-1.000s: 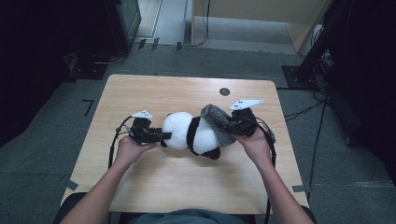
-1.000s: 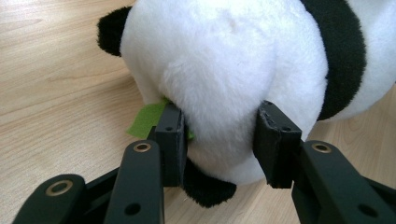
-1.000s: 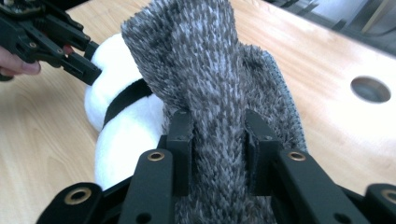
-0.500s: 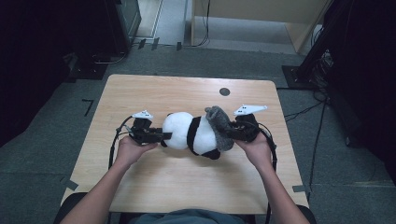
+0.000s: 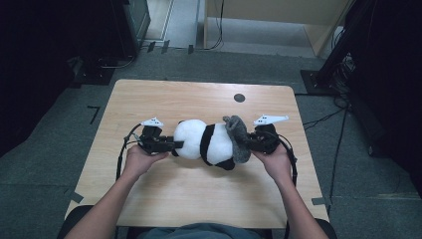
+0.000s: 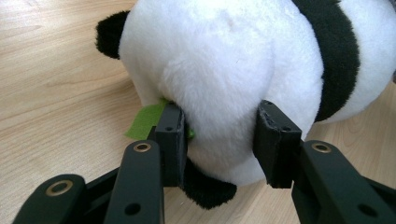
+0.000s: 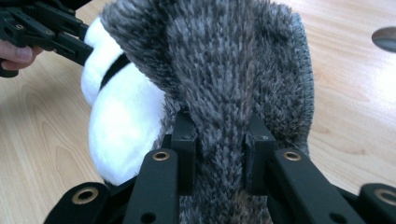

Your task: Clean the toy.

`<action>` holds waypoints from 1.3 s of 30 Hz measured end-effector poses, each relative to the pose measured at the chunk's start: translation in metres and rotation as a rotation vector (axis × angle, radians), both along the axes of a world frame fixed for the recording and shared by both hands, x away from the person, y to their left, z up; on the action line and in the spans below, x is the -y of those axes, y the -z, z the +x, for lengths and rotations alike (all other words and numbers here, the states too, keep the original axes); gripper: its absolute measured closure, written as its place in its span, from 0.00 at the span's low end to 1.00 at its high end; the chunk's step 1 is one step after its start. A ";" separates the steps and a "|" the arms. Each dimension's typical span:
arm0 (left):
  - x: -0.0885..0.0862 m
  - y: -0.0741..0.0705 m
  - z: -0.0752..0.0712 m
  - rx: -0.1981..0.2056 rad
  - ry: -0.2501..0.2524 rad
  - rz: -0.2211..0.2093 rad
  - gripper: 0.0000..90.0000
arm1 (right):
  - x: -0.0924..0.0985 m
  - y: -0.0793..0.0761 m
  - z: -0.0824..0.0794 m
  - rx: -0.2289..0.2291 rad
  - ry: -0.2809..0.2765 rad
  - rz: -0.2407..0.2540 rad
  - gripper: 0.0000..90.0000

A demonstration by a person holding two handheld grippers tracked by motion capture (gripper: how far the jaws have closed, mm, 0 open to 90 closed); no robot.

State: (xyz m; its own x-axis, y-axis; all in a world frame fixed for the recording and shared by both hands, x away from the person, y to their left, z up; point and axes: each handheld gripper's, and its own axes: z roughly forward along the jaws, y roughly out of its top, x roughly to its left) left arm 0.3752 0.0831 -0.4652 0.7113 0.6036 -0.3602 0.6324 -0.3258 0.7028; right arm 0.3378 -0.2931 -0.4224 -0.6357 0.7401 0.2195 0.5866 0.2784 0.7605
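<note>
The panda plush [image 5: 206, 143] lies on its side near the middle of the wooden table [image 5: 199, 97], its long axis running left to right across the person's front. The round white end points toward the person's left, and the other end, toward the right, is covered by a grey fuzzy cloth [image 5: 238, 138].

The left gripper [image 5: 171, 145] comes in from the left, and its jaws are clamped on the white end of the plush. In the left gripper view the two black jaws press into the white fur [image 6: 219, 84] from either side, a green tag [image 6: 145, 120] pokes out beside the left-hand jaw, and a black patch of fur [image 6: 210, 191] shows between the jaws, low against the table. A black band [image 6: 334, 51] wraps the body further along.

The right gripper [image 5: 251, 142] meets the plush from the opposite side. In the right gripper view its jaws are squeezed onto a fold of the grey cloth [image 7: 224, 84], with the white and black body [image 7: 119, 126] showing to the left of the fold.

Both hands [image 5: 139, 158] hold their tools level with the toy. There is open tabletop beyond the plush up to the far edge, where a small dark round mark [image 5: 239, 97] sits, and a broad bare strip between the plush and the near edge. Less room lies between each gripper and the table's side edge.
</note>
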 end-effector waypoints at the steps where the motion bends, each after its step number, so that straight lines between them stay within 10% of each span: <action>1: 0.000 0.000 0.000 0.000 0.000 -0.001 0.65 | 0.001 0.001 0.000 -0.004 0.004 -0.002 0.80; 27: -0.001 0.001 0.002 -0.016 -0.008 -0.006 0.65 | 0.011 0.040 0.011 -0.163 0.047 -0.035 0.83; 39: -0.002 0.001 0.001 -0.016 -0.008 0.001 0.66 | 0.021 0.016 0.008 -0.127 0.067 0.019 0.84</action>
